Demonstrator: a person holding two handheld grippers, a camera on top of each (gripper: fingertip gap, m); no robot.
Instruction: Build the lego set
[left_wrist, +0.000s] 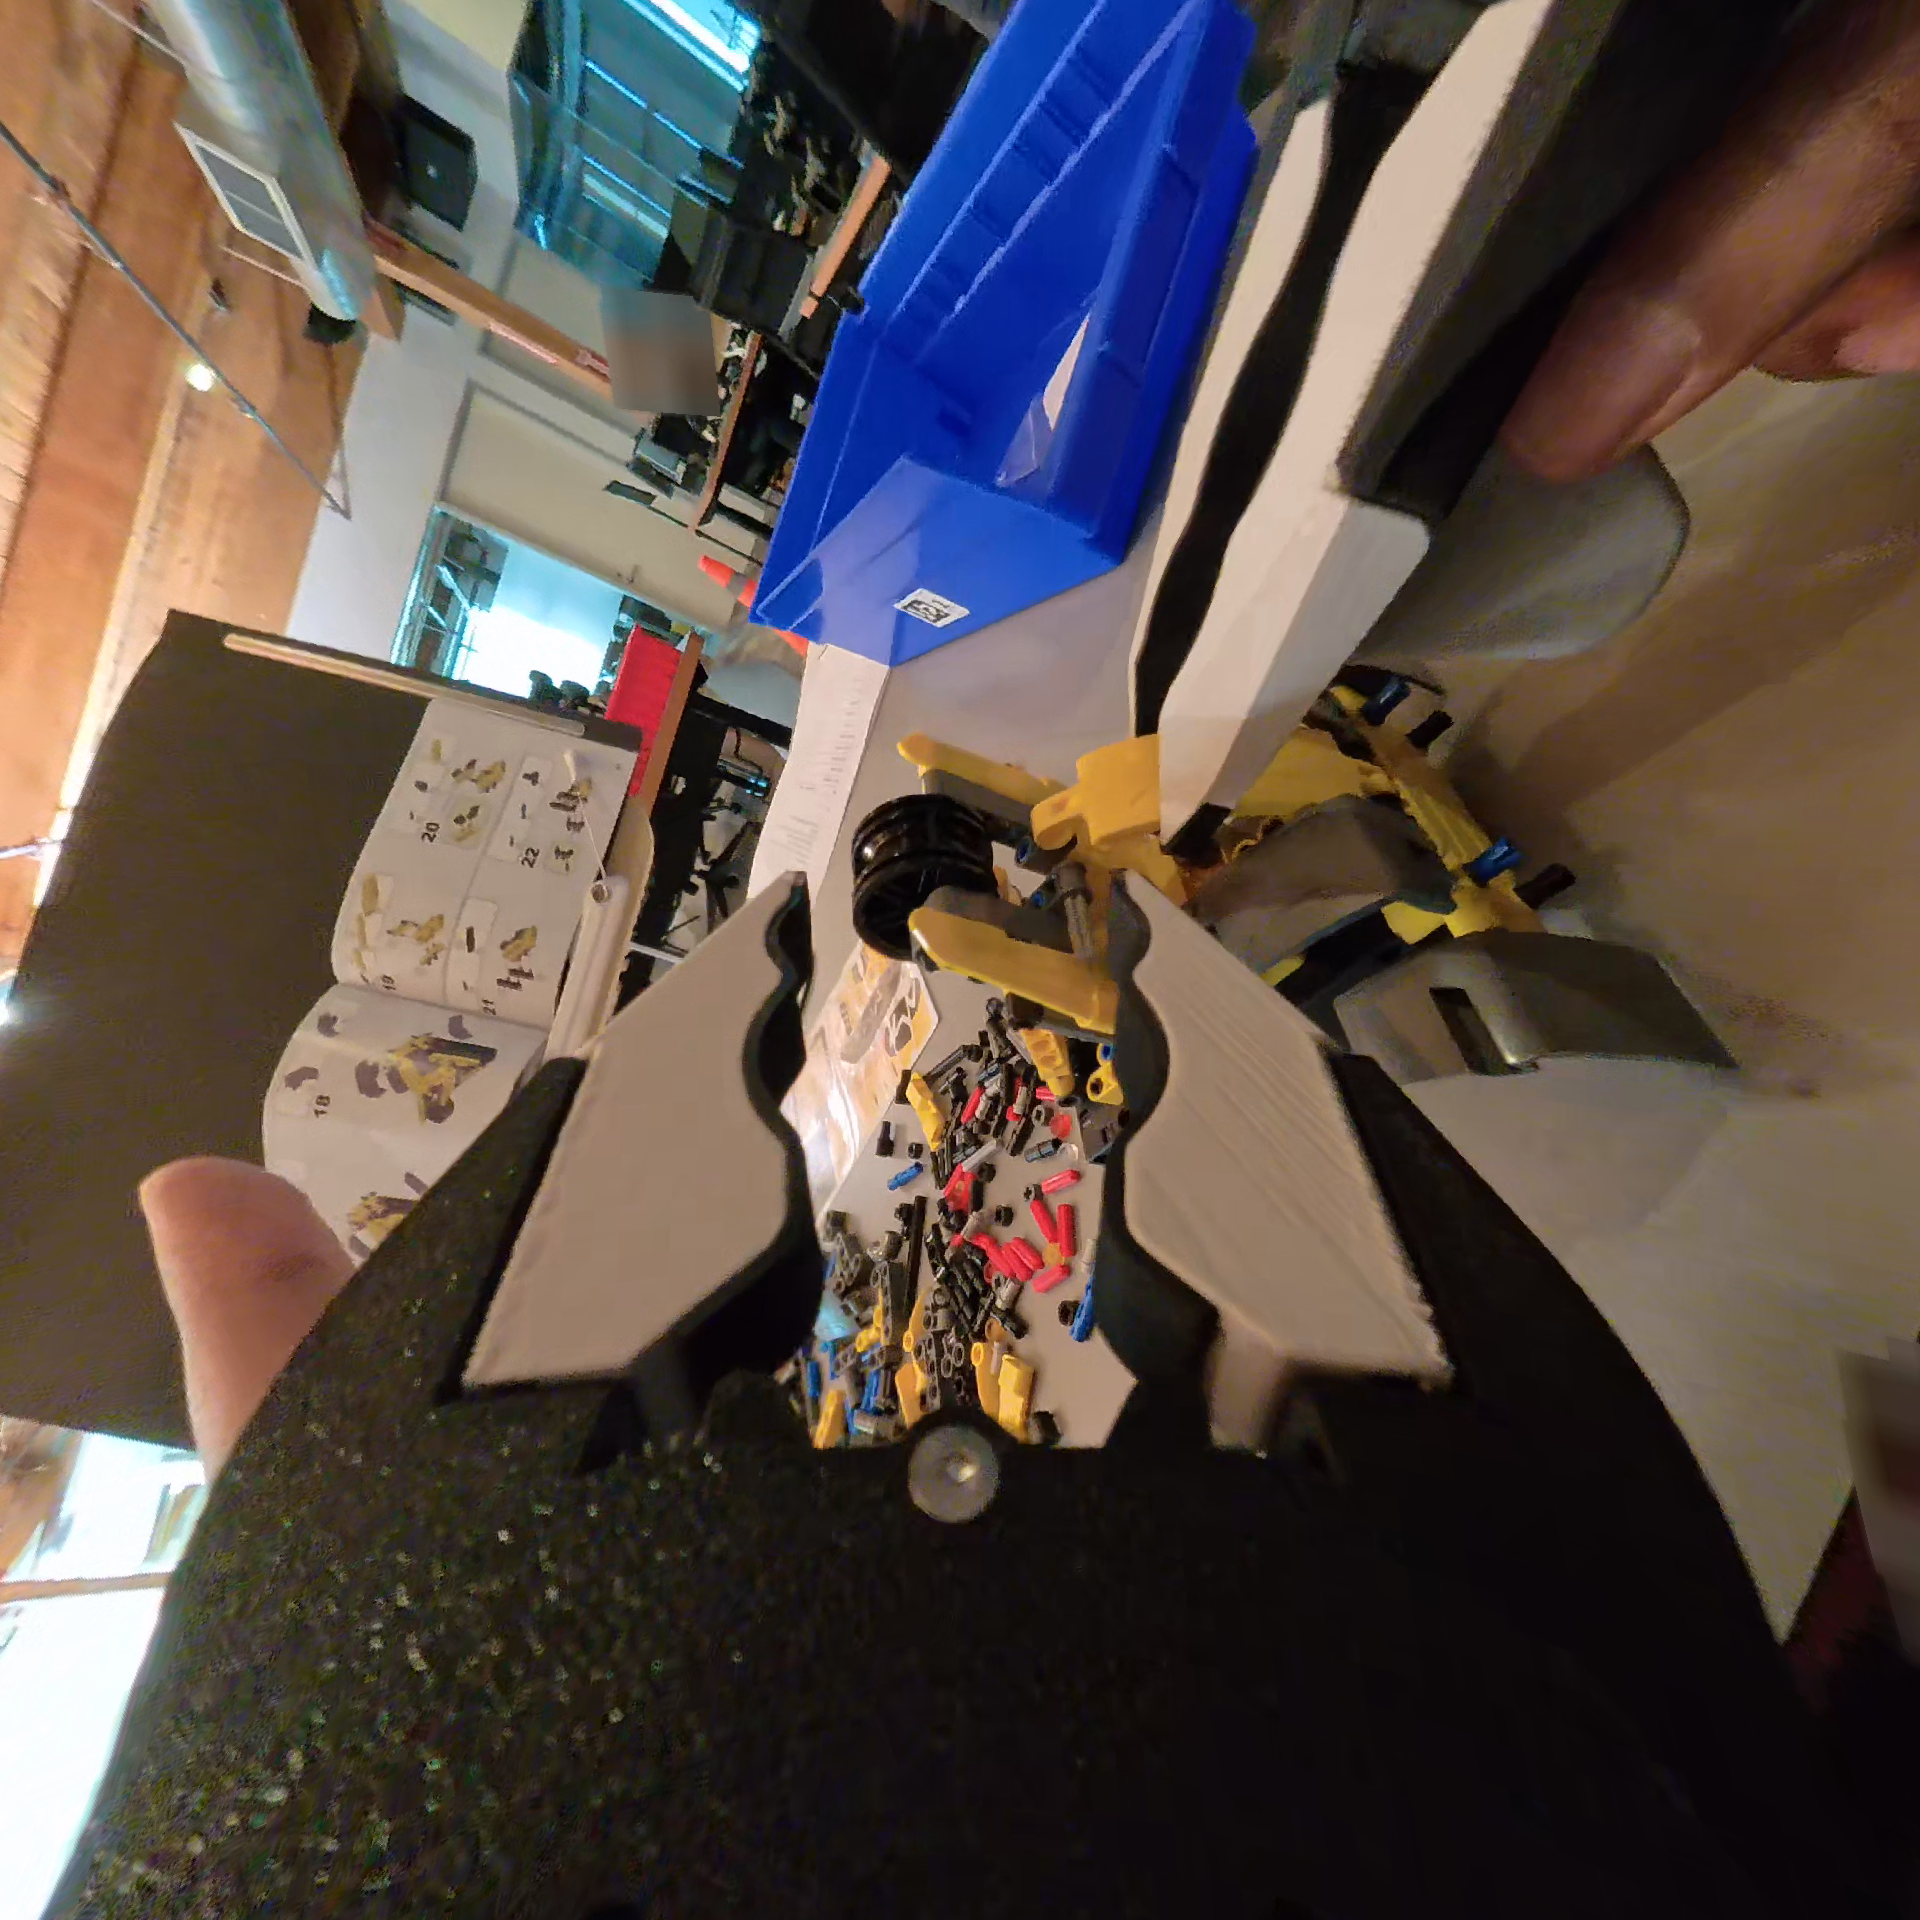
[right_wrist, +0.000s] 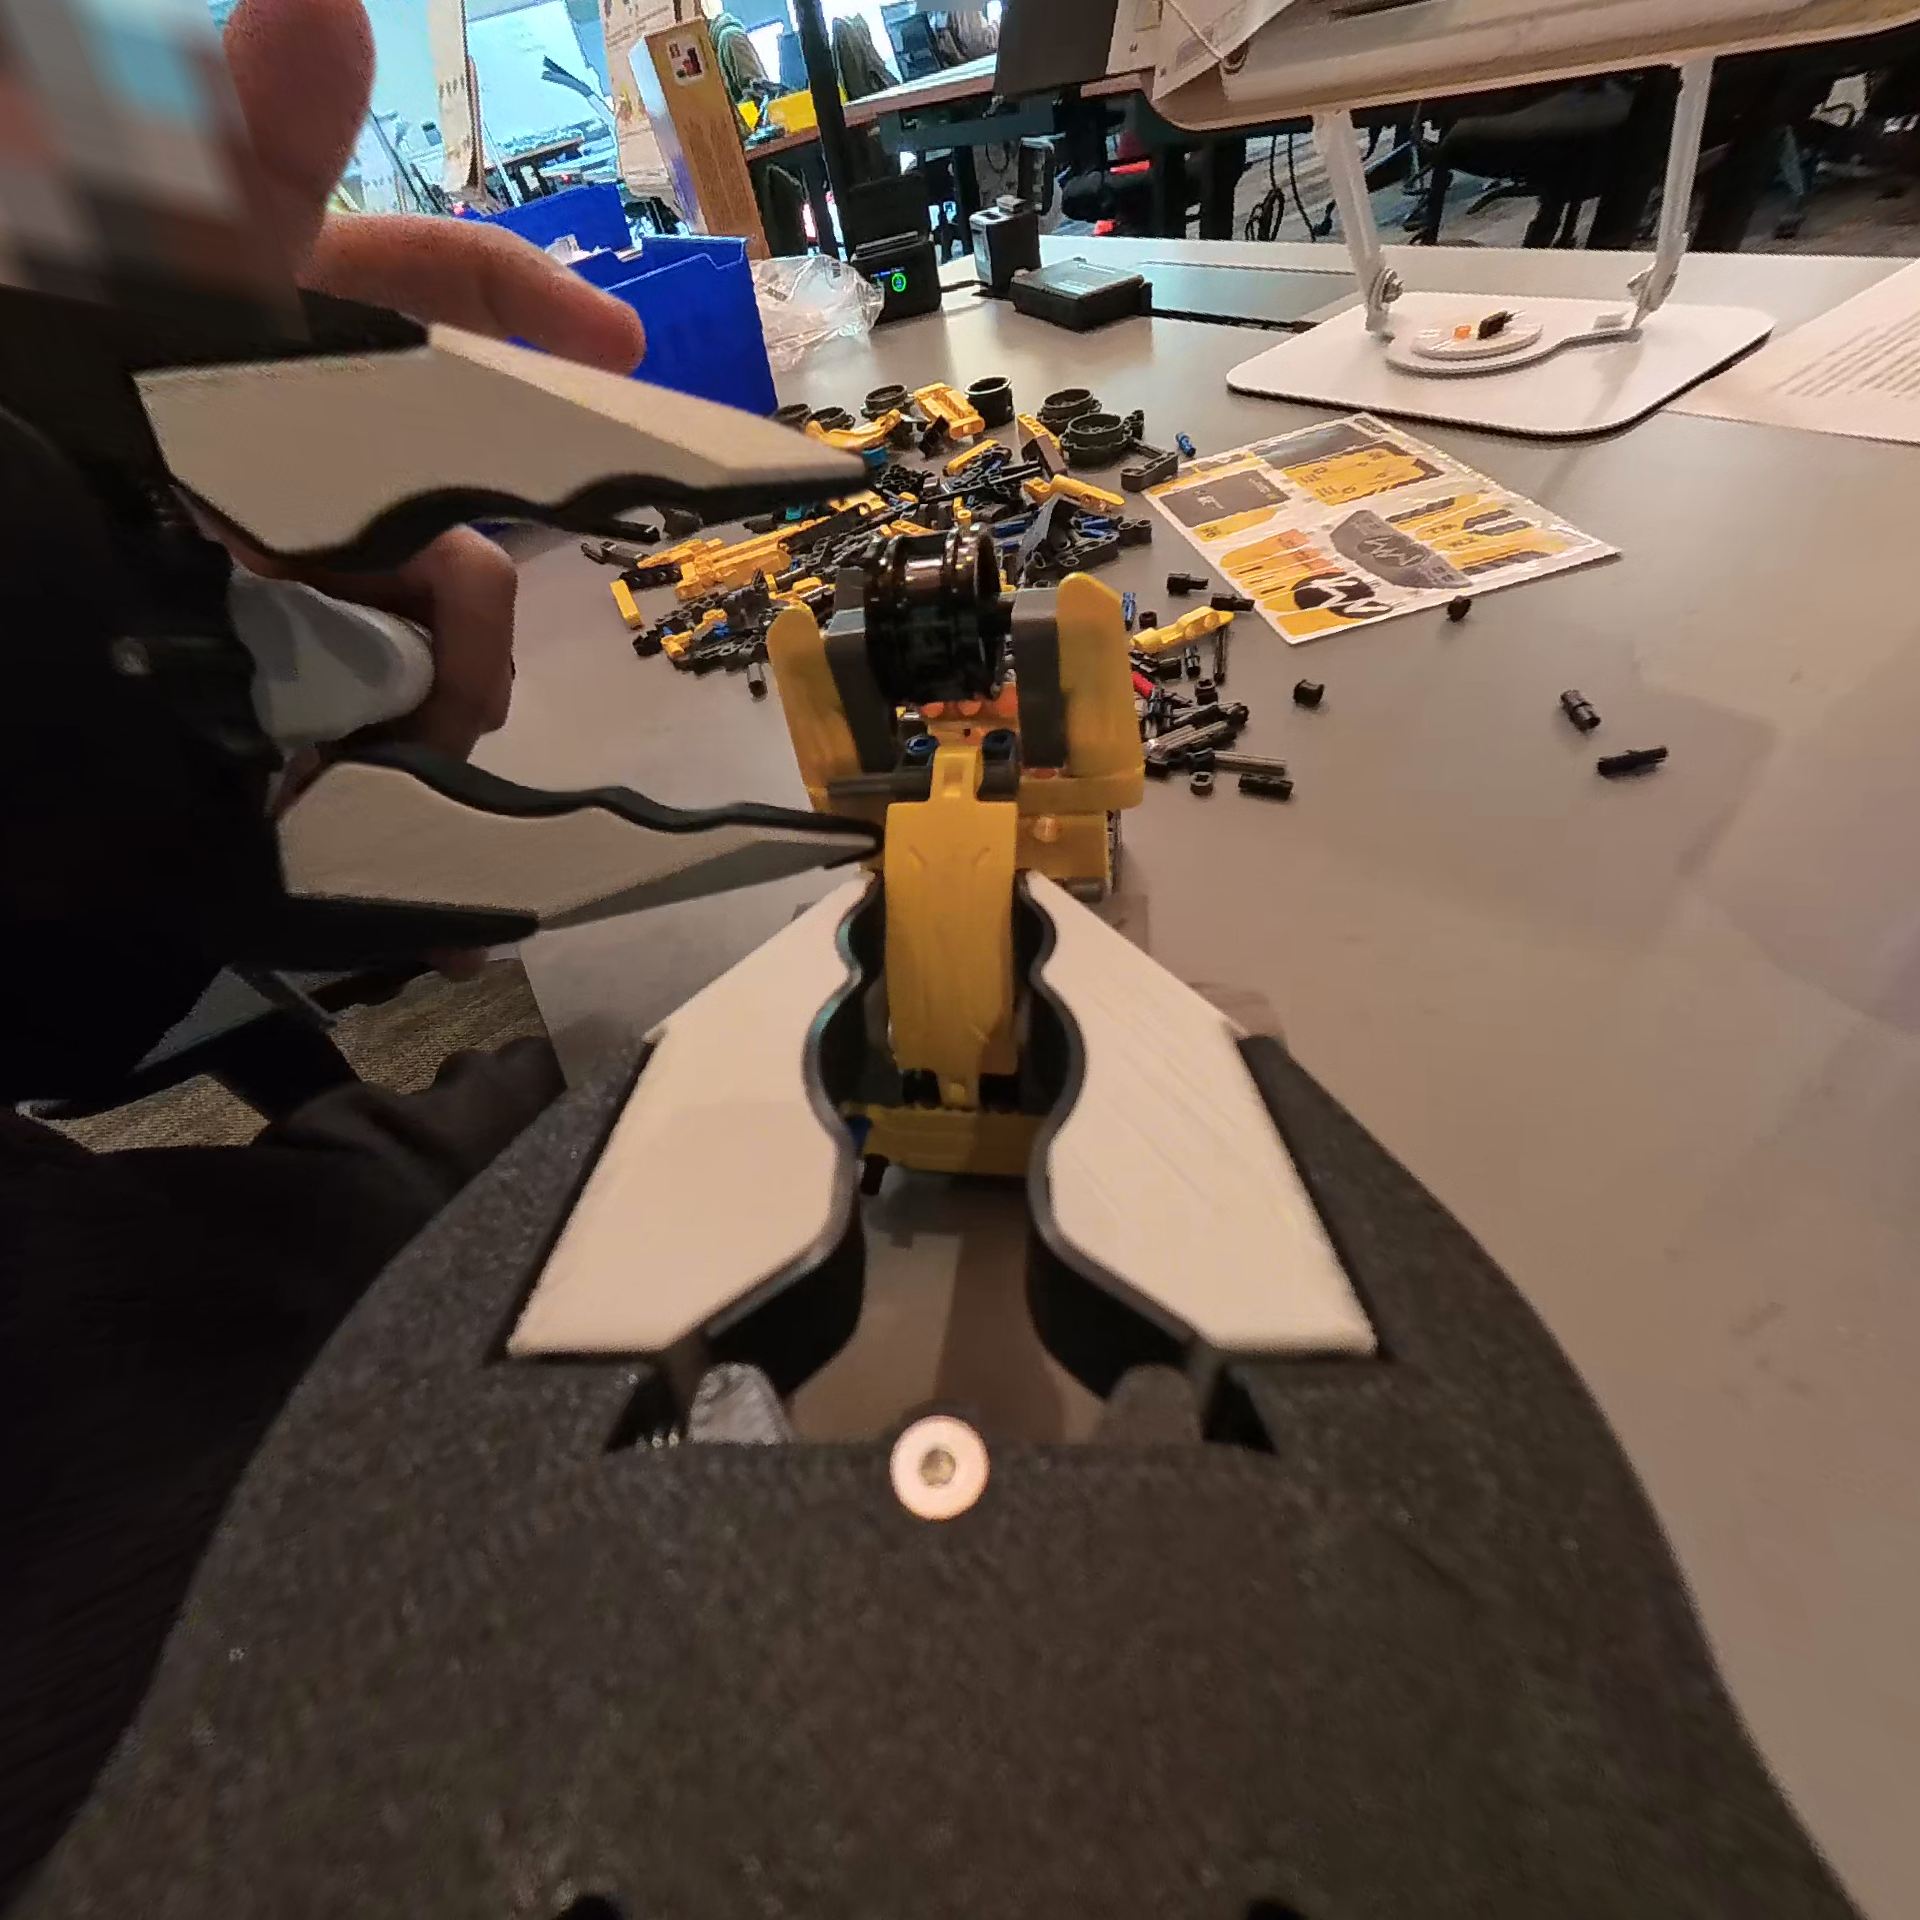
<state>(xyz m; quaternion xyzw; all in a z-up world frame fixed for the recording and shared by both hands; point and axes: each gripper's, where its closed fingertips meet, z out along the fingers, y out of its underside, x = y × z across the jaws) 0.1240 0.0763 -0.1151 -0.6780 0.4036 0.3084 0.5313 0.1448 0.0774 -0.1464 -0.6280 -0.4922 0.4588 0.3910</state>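
Observation:
My right gripper (right_wrist: 948, 888) is shut on a yellow brick-built vehicle model (right_wrist: 951, 966) and holds its narrow end just above the grey table (right_wrist: 1455, 935). A black wheel (right_wrist: 940, 613) sits at the model's far end between yellow and grey panels. My left gripper (right_wrist: 868, 655) comes in from the left, open and empty, with its lower fingertip against the model's side. In the left wrist view, the left gripper (left_wrist: 961, 904) stands open around the model (left_wrist: 1091, 821) near the wheel (left_wrist: 914, 862). The right gripper's white fingers (left_wrist: 1278, 623) clamp the model from the upper right.
A pile of small yellow, black, red and blue pieces (right_wrist: 935, 488) lies behind the model. A sticker sheet (right_wrist: 1371, 520) lies to the right. Blue bins (left_wrist: 997, 343) stand at the back left. An open instruction booklet (left_wrist: 436, 935) rests on a white stand (right_wrist: 1496, 364). Black devices (right_wrist: 1081, 291) sit far back.

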